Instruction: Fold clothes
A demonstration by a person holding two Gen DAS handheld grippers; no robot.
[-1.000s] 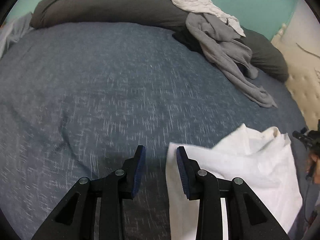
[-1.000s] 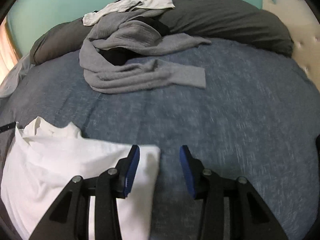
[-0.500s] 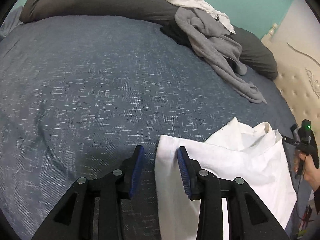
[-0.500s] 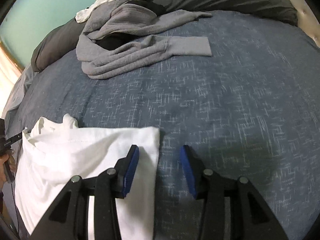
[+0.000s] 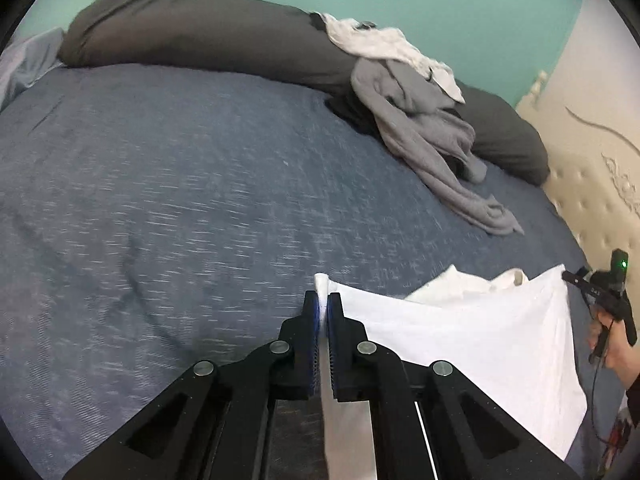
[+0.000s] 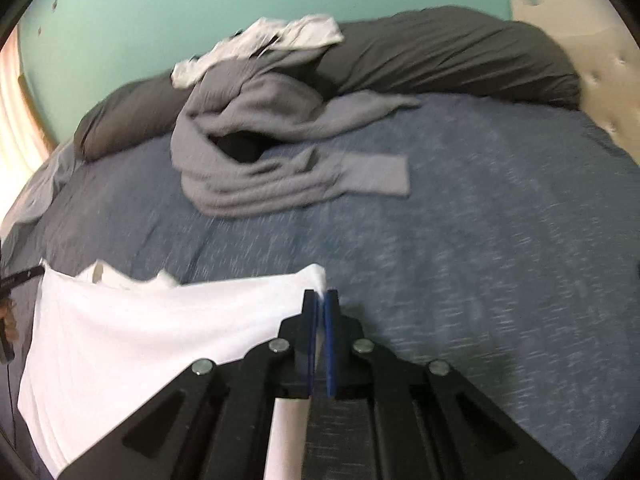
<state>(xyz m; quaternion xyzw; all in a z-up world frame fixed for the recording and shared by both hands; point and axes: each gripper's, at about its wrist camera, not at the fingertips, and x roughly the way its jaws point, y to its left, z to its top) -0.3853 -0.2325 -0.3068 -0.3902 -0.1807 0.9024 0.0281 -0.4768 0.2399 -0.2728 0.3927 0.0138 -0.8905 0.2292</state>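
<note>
The left claw was pressed together, pinching one corner of the white shirt, and the right claw was pinching the opposite corner of the same edge. The shirt lay at the near edge of the bed, its held edge stretched between the two claws and its collar bunched along the far side. Beyond that edge a wide stretch of blue bedcover lay bare, reaching back to the pile of clothes.

That pile sat against the dark grey pillows at the far side: one grey sweater with a sleeve stretched flat toward the cream headboard, one pale garment draped on top, and something black tucked underneath, too hidden to name. The pillows ran in one long dark band below the green wall; I could not tell how many there were.

Both views were smeared by motion. The lower part of the shirt was covered by the claw frames and cut off at the bottom. In the left view, the right claw's handle and the hand holding it showed only at the rim. A light grey cloth showed partly at the bed's left side.
</note>
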